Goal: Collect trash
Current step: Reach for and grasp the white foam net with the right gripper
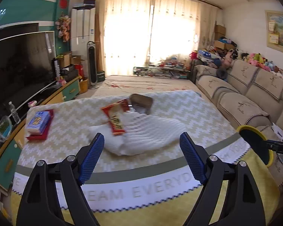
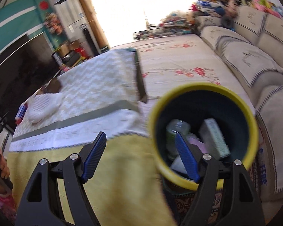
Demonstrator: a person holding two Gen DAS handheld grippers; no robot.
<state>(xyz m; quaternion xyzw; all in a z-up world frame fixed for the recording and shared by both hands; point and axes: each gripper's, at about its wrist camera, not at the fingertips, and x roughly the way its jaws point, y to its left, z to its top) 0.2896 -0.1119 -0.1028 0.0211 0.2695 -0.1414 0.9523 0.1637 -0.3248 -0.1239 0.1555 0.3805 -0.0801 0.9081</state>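
In the left wrist view a red snack wrapper (image 1: 116, 119) lies on a white padded sheet (image 1: 151, 139) in the middle of the cloth-covered table (image 1: 75, 113). A crumpled brown tray (image 1: 141, 103) rests just behind them. My left gripper (image 1: 142, 137) hovers over the table's near edge, open, with nothing between its fingers. The yellow-rimmed bin (image 1: 244, 127) shows at the right edge. In the right wrist view the bin (image 2: 203, 86) stands beside the table and holds a bottle (image 2: 176, 130), a carton (image 2: 215, 137) and paper. My right gripper (image 2: 140, 134) is open and empty, its right finger over the bin's mouth.
A blue tissue pack (image 1: 38, 122) sits on a red box at the table's left side. A television (image 1: 18, 66) and a water bottle (image 1: 14, 113) stand along the left wall. A beige sofa (image 1: 245, 98) runs along the right. A hand (image 2: 1, 167) shows at the left edge.
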